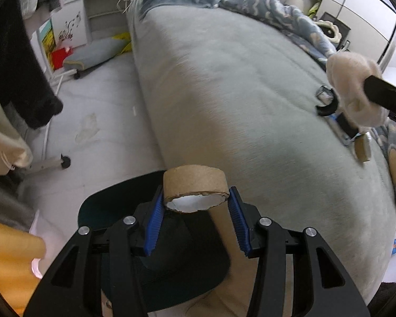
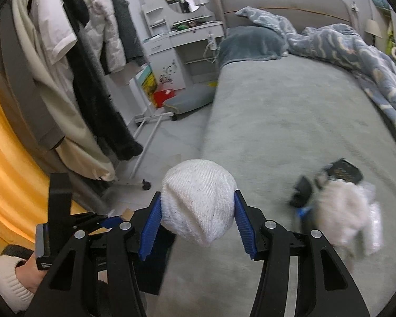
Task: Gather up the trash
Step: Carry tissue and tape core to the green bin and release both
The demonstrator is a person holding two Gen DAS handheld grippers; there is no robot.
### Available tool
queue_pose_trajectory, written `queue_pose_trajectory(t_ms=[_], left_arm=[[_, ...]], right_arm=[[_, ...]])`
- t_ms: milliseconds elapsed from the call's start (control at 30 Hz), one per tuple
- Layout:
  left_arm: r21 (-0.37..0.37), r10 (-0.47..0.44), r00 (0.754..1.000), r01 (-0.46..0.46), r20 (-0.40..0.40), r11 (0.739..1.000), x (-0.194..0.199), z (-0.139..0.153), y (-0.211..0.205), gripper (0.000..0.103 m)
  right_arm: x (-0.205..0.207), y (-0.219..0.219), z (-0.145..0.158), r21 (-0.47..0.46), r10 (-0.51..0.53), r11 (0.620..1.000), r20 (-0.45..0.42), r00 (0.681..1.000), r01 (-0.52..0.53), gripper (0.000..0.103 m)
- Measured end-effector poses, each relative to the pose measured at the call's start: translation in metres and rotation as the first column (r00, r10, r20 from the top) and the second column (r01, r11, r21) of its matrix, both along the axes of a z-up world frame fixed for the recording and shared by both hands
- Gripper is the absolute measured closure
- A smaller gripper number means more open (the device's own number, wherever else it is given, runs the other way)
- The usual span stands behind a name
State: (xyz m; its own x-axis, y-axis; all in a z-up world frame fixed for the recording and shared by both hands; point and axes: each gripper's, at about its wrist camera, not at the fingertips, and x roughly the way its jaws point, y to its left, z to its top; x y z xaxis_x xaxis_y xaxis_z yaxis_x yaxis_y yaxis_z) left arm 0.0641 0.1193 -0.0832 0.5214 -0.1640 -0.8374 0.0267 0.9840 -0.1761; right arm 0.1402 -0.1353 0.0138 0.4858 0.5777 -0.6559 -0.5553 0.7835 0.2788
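My left gripper is shut on a brown cardboard tube, held over a dark round bin beside the bed. My right gripper is shut on a white balled sock, held above the bed's near edge. In the left wrist view the right gripper's black arm shows at the far right with the fluffy white bundle. More litter lies on the grey bed: a black wrapper, a white fluffy wad, a small cardboard piece and a black ring.
A blue patterned duvet is bunched on the bed's far right. A clothes rack on wheels with hanging coats stands left. A grey cushion stool, a red box and a white dresser stand beyond. An orange curtain hangs at far left.
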Motion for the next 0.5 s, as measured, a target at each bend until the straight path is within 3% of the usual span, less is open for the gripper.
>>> queue_pose_trajectory(t_ms=[300,500], left_arm=[[-0.008,0.025,0.994,-0.026,-0.105,1.0,-0.003,-0.025,0.037,0.052],[-0.041,0.054,0.978,-0.064,-0.203,0.997,-0.006,-0.051,0.065,0.052]], right_arm=[[-0.004,0.052,-0.007,-0.019,0.066,0.998,-0.023,0.998,-0.066,0.049],[-0.006,0.085,-0.02,-0.036,0.103,0.994,-0.055,0.993,-0.105,0.049]])
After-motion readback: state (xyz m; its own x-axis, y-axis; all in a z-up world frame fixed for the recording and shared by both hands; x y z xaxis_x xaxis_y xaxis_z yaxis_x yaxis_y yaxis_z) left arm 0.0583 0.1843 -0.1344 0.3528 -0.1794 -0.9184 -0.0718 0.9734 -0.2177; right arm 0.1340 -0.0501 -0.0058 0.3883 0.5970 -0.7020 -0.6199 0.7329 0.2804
